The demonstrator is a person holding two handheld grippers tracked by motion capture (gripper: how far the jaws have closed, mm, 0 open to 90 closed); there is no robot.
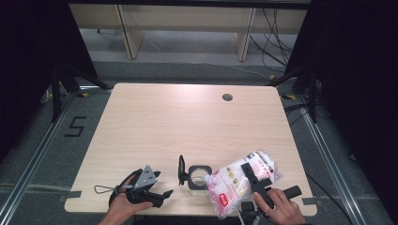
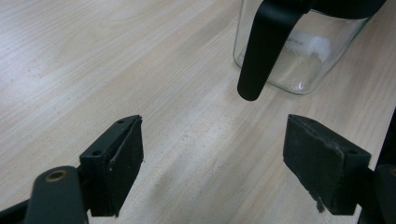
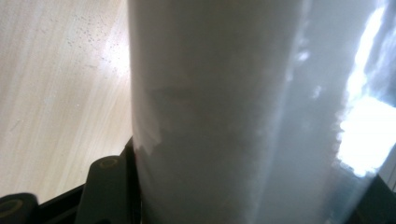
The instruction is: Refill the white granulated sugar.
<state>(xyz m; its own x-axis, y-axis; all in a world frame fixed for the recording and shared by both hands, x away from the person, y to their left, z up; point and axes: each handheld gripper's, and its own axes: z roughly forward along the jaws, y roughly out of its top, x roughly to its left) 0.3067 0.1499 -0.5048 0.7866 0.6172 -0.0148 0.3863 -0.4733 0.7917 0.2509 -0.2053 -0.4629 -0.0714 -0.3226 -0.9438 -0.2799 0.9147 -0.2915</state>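
While right gripper (image 1: 251,180) clamps bag (image 1: 234,185) | left gripper (image 2: 212,161) agape near jar (image 2: 299,56)

Both grippers are plain black. The left gripper (image 2: 212,154) has flat rubbery pads (image 2: 126,158), brass-looking screws behind them, and a grey three-cornered plate (image 1: 146,177) on top. The right gripper (image 1: 256,180) gets a chunky black handle.

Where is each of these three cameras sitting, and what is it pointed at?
High view: above the person's edge, looking forward and down at the table; both hands, left gripper, right gripper show.
Left gripper view: rides that gripper, faces the glass jar past its open pads.
Right gripper view: pressed against the white bag.
Shared: jar and bag appear in the high view too.
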